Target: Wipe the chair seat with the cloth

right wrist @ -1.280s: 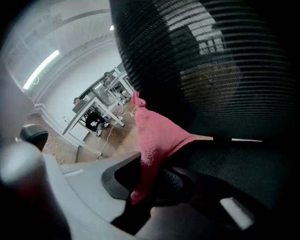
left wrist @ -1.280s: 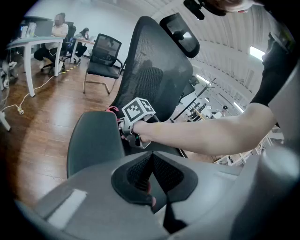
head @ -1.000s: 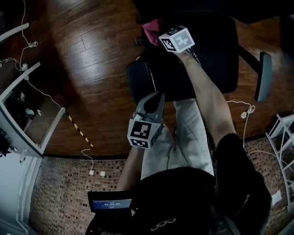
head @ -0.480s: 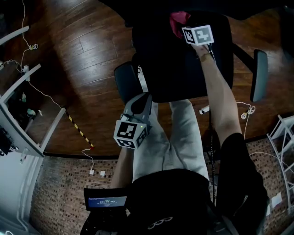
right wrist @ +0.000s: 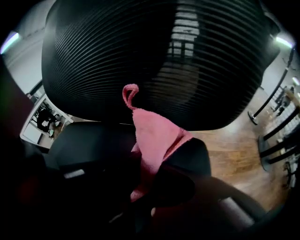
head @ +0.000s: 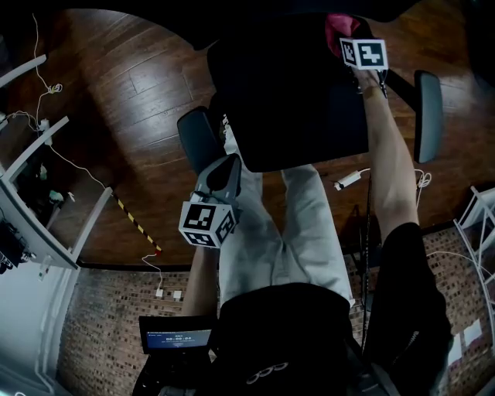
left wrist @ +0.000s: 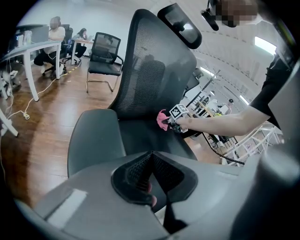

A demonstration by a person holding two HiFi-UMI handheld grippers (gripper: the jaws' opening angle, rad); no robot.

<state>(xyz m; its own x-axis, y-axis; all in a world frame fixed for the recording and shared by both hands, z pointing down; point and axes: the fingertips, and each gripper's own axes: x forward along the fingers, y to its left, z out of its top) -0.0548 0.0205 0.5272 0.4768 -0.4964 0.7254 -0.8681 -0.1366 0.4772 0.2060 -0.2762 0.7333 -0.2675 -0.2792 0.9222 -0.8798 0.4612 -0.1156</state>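
Note:
The black chair seat fills the upper middle of the head view. At its far right corner, my right gripper is shut on the pink cloth and holds it against the seat near the backrest. In the right gripper view the cloth hangs out of the jaws in front of the mesh backrest. My left gripper hovers by the seat's front left corner, next to the left armrest. It is shut and holds nothing. From the left gripper view, the cloth sits at the seat's rear.
The right armrest stands just right of my right arm. White desk frames and loose cables lie at the left, with a striped strip on the wood floor. A white rack is at the right. Another chair and seated people are far off.
My right gripper has carried the cloth to the right along the back of the seat. The left gripper has drifted left and stayed shut.

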